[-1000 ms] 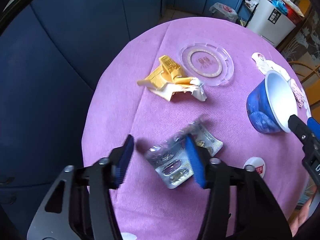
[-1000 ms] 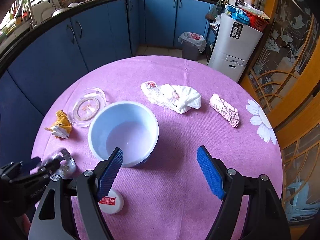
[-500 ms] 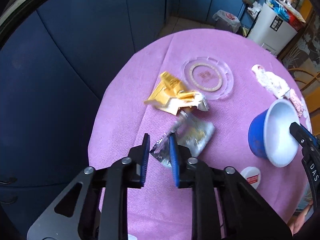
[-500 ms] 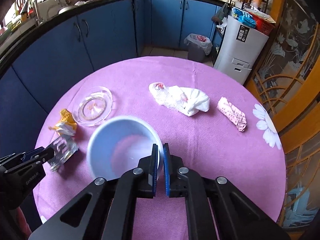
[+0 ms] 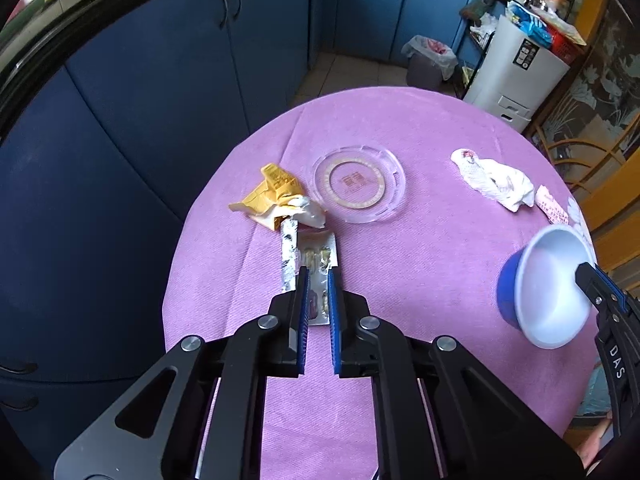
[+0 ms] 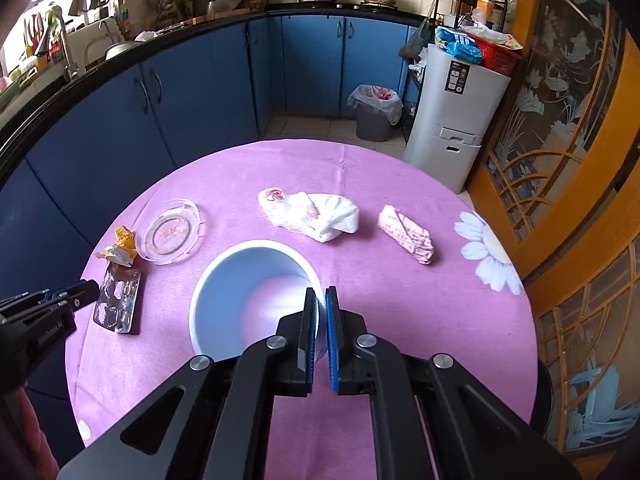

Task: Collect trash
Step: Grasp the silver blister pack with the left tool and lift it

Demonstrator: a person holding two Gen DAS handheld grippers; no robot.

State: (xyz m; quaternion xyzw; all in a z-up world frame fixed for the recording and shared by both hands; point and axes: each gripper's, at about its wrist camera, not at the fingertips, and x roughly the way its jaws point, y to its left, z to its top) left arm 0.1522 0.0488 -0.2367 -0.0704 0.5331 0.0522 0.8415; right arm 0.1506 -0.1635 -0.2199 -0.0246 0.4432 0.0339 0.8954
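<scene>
Blister pack point(image 5: 316, 276) and bowl point(image 6: 224, 304), both gripped.

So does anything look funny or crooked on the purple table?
Yes. The blue bowl is tipped on its side in the air, pinched by its rim in the right gripper. The left gripper holds the foil pill pack by one end. Crumpled wrappers lie scattered, nothing spilled.

Daylight came in bright from the window point(image 6: 44, 36) at upper left, washing that corner pale. Soft shadows lay beside the rubbish on the tablecloth point(image 6: 360, 172). Fisheye bending curved the cabinets point(image 5: 160, 92), and dark vignetting filled the corners. Focus was sharp.
</scene>
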